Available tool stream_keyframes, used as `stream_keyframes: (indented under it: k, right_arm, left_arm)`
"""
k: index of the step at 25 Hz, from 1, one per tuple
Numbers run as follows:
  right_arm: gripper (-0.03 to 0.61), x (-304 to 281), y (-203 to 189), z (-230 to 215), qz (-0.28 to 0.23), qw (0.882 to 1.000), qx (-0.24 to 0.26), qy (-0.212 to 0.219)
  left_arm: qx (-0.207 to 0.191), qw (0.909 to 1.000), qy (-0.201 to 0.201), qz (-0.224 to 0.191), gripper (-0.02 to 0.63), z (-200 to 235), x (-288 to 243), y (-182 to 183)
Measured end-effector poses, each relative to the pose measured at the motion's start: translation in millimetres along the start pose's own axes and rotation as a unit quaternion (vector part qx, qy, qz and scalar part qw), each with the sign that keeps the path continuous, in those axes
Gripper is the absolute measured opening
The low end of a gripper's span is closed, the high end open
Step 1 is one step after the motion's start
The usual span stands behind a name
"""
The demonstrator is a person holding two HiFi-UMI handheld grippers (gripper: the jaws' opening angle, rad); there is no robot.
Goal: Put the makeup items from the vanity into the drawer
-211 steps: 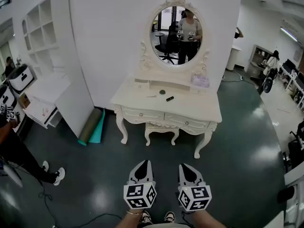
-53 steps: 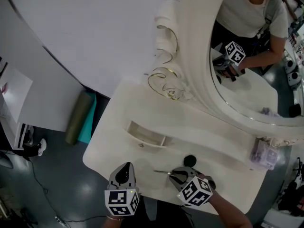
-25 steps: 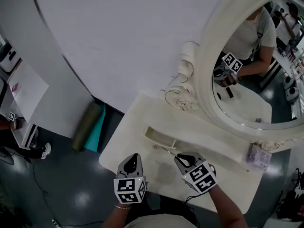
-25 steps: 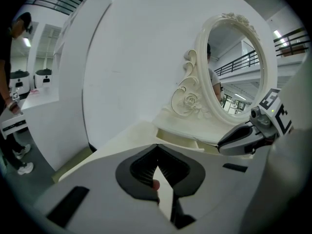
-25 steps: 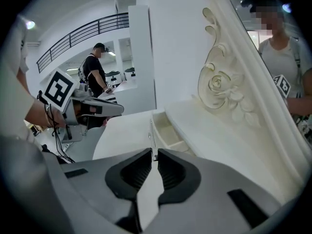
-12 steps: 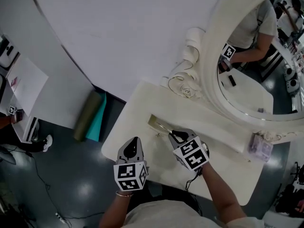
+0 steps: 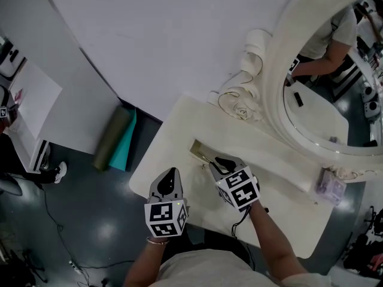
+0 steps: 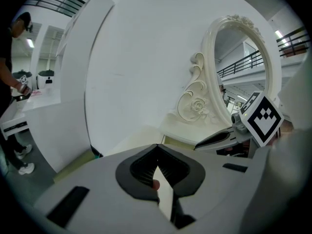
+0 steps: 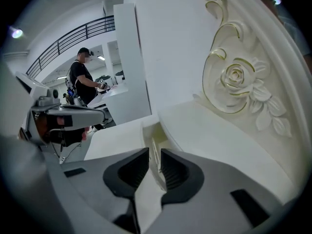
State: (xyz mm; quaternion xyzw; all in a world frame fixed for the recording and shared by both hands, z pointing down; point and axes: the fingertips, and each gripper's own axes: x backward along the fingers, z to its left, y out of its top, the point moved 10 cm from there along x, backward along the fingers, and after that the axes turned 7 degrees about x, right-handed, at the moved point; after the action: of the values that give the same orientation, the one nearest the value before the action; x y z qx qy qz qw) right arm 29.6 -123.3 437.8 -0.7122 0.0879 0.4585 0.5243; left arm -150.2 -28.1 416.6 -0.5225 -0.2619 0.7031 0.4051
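Eyes on the small drawer (image 7: 196,149), pulled open from the raised back ledge of the white desk (image 7: 160,163). The right gripper (image 7: 220,160) is nosed in at the drawer's near end, pointing down into it. Its jaws have just been opening, and the right gripper view shows them released, with a clear gap between the pads. In that gap sits a thin, pale makeup stick (image 9: 155,156), running lengthwise away into the drawer (image 9: 146,128). Neither pad presses on it. From the head view, the makeup stick (image 7: 207,158) reaches from the jaw tips into the drawer opening; whether it lies flat on the drawer's bottom is hard to tell.

The left gripper (image 7: 170,173) hangs over the desk's front part, on the near side of the drawer and a little to its left, well apart from the stick. In the left gripper view, the left gripper (image 8: 157,147) has its jaws clenched tip to tip with nothing between them.

Beyond the drawer rises the oval mirror (image 7: 323,118), with a carved rose (image 7: 242,110) at the foot of its frame. Far along the ledge to the drawer's right stands a small clear box (image 7: 330,188). Down on the floor to the drawer's left lies a rolled mat (image 7: 114,139).
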Motion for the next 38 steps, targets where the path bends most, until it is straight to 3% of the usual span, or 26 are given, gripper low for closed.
stream_keyframes:
  k: [8,21,28,38]
  right_arm:
    - [0.106,6.6,-0.4,3.0,-0.016,1.0,-0.022,-0.002]
    - [0.087,46.5,-13.2,9.1,-0.064,0.993,-0.082,-0.049]
    - [0.051,84.9,-33.1,12.9,-0.095,0.982,-0.129,-0.103]
    - [0.021,140.1,-73.0,25.1,-0.141,0.952,-0.204,-0.178]
  left_arm:
    - [0.006,0.9999,0.012,-0.003,0.008,10.8,6.5,0.0]
    - [-0.008,0.9996,-0.013,-0.022,0.008,3.2,18.9,5.5]
    - [-0.016,0.9989,-0.031,-0.032,0.008,-3.0,29.7,3.5]
    - [-0.04,0.9958,-0.073,-0.038,0.008,-22.1,31.5,6.6]
